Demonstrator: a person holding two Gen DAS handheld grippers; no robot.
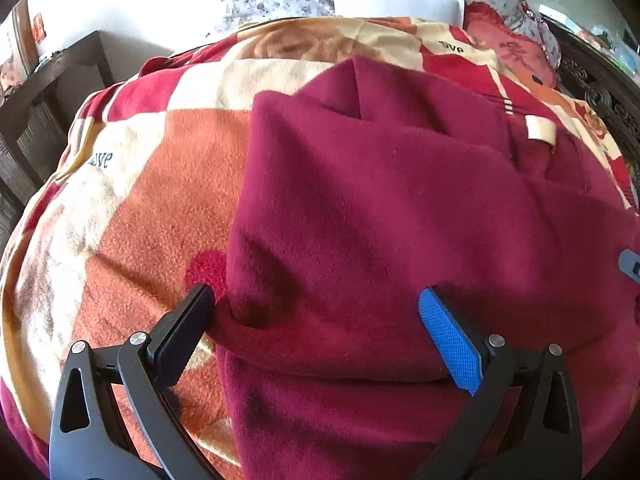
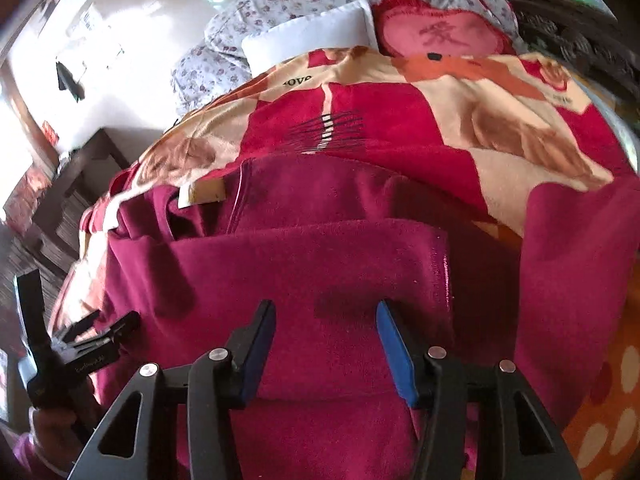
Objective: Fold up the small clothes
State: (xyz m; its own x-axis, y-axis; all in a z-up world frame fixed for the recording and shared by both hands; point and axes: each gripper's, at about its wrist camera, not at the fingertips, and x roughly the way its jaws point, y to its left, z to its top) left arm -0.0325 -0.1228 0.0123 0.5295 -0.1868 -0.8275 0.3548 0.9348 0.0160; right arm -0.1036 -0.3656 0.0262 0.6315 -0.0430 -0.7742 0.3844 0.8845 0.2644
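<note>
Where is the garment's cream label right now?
The cream label sits at the maroon garment far edge, upper right in the left wrist view, beside the patterned blanket.

Left gripper (image 1: 316,300) — black slotted arms, silver pivot screws, one blue knurled pad (image 1: 450,340). Right gripper (image 2: 326,316) — identical black frame, blue pads. A pink sleeve (image 2: 24,450) shows near left.

Left tongs (image 1: 316,298) point steeply down, jaws spread wide, black finger on one side, blue pad (image 1: 448,340) on the other. Right tongs (image 2: 326,312) tip down too, jaws partly apart, nothing pinched. In the right wrist view a hand (image 2: 52,424) grips the left tool's handle.
</note>
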